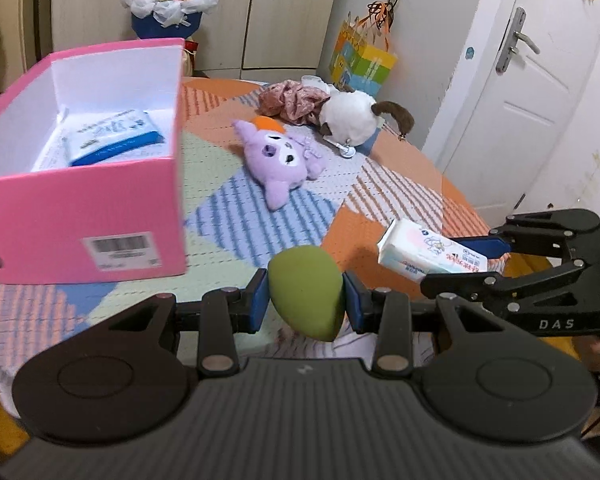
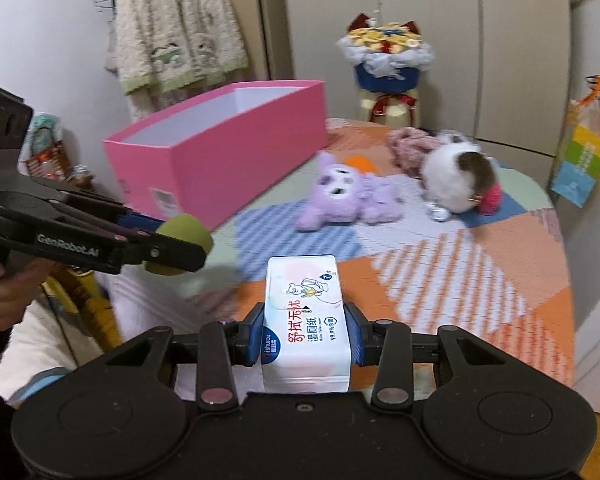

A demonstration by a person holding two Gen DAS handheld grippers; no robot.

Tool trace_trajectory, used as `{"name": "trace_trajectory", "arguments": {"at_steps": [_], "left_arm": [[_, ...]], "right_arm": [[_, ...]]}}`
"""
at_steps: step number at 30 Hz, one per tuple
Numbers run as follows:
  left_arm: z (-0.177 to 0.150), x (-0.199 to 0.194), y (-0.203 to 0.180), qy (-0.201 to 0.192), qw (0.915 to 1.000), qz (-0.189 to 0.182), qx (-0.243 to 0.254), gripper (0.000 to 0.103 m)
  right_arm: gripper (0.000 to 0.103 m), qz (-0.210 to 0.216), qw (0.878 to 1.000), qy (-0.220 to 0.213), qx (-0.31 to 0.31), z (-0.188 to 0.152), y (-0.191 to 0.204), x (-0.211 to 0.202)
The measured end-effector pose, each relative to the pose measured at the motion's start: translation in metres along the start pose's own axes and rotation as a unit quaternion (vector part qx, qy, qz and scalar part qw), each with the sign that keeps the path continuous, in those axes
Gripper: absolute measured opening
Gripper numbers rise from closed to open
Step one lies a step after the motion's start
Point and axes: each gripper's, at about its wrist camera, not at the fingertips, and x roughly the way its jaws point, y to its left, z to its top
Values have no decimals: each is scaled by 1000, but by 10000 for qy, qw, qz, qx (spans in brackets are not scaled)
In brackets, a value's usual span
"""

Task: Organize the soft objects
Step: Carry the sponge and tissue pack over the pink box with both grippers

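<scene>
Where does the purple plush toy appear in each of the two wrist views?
Left wrist view: the purple plush toy lies just above centre, on the patterned cover, right of the pink box.
Right wrist view: the toy lies near the centre, again right of the pink box.
Shared landmark: the pink box, with the white plush beyond the toy.

The right claw (image 1: 460, 258) carries the letters "DAS". The left claw (image 2: 167, 246) reads "GenRobot.AI". The wet wipes pack (image 2: 306, 320) shows Chinese characters and "99.9%".
</scene>
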Motion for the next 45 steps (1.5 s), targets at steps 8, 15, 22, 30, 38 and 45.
{"name": "trace_trajectory", "arguments": {"at_steps": [8,15,22,30,38,45], "left_arm": [[0,-51,12,-48,9998,123,171,38],[19,-82,35,25,10000,11,4,38],[56,-100,56,-361,9984,400,147,38],[88,-74,103,-641,9954,677,-202,38],[114,-13,154,-336,9901,1160,-709,38],[131,26,177,271,9871,1433,-663,38]], "right_arm": [[45,613,9958,100,-677,25,48,-7],[45,960,9903,-85,-997,61,79,-8],[45,820,9890,-416,-1156,98,97,4],[45,707,9883,-426,-1282,144,97,48],[45,717,9852,-30,-1558,188,90,124],[45,532,9730,644,-2153,201,93,179]]}}
